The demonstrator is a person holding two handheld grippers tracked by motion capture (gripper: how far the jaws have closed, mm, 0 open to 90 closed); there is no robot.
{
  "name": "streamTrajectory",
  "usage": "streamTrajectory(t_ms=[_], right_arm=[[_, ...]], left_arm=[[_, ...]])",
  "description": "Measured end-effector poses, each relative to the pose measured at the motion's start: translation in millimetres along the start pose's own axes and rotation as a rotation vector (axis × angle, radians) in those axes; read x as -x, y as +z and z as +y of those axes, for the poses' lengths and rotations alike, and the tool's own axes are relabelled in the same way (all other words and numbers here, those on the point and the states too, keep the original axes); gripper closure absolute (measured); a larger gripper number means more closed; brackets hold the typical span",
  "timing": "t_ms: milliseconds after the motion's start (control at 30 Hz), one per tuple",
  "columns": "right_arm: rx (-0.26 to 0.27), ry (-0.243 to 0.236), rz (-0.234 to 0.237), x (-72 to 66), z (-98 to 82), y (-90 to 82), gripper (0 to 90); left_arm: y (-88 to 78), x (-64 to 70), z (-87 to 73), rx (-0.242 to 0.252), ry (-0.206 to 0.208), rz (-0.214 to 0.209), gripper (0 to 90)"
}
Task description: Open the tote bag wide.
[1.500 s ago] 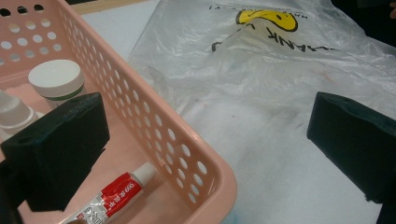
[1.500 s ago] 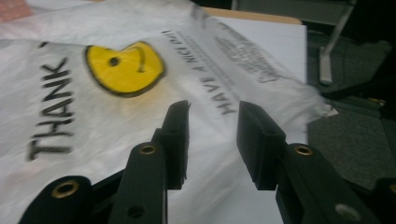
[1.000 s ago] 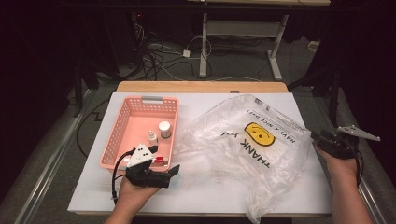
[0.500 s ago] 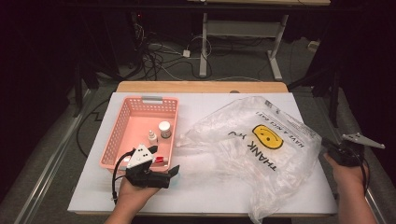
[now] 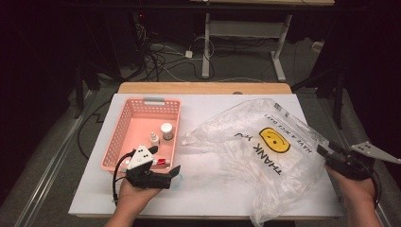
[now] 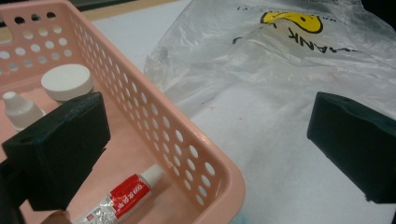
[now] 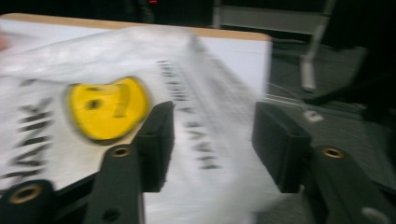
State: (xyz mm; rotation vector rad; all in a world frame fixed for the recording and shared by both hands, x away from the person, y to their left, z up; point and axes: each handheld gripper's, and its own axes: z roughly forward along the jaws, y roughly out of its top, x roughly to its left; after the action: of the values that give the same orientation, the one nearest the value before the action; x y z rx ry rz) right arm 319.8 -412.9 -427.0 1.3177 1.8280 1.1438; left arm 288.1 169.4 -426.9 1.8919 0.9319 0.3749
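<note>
Here, two hand-held grippers sit at opposite edges of a table with a clear plastic bag spread between them.

From the high view, the plastic bag (image 5: 265,156), printed with a yellow smiley face, lies crumpled on the white table (image 5: 208,198), right of a pink basket (image 5: 124,137); the right gripper (image 5: 326,150) is at the bag's right edge, the left gripper (image 5: 172,172) just below the basket. In the left gripper view, the jaws stand wide apart and empty, straddling the basket's near wall, with a white-capped jar (image 6: 66,82), a small dropper bottle (image 6: 18,108) and a red-labelled tube (image 6: 122,196) inside. In the right gripper view, blurred, the jaws have just been opening; the bag's edge lies between them, released.
</note>
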Motion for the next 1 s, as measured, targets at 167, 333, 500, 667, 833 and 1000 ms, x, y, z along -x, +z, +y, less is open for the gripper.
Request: streamTrajectory(t_ms=[167, 333, 500, 667, 833, 1000], right_arm=[[-0.01, -0.052, 0.125, -35.9, 2.7, 10.8, 30.9], [-0.04, -0.094, 0.242, -70.7, 6.5, 26.5, 18.1], [-0.054, -0.152, 0.326, -103.8, 11.8, 39.2, 9.2], [-0.097, -0.185, 0.375, -131.1, 16.0, 56.7, 0.0], [-0.14, -0.24, 0.417, -153.2, 20.7, 71.8, 0.0], [-0.194, -0.298, 0.438, -170.6, 20.0, 84.3, 0.0]], left_arm=[[-1.2, 1.4, 0.9, -0.014, 0.001, -0.016, 0.0], [0.7, 1.6, 0.0, -0.004, -0.006, -0.028, 0.0], [0.5, 1.8, -0.5, 0.004, -0.007, -0.025, 0.0], [1.1, 3.6, -0.7, 0.011, 0.002, -0.014, 0.0], [0.6, 4.9, -0.2, 0.015, 0.014, -0.011, 0.0], [0.8, 3.2, -1.2, 0.01, 0.015, -0.009, 0.0]])
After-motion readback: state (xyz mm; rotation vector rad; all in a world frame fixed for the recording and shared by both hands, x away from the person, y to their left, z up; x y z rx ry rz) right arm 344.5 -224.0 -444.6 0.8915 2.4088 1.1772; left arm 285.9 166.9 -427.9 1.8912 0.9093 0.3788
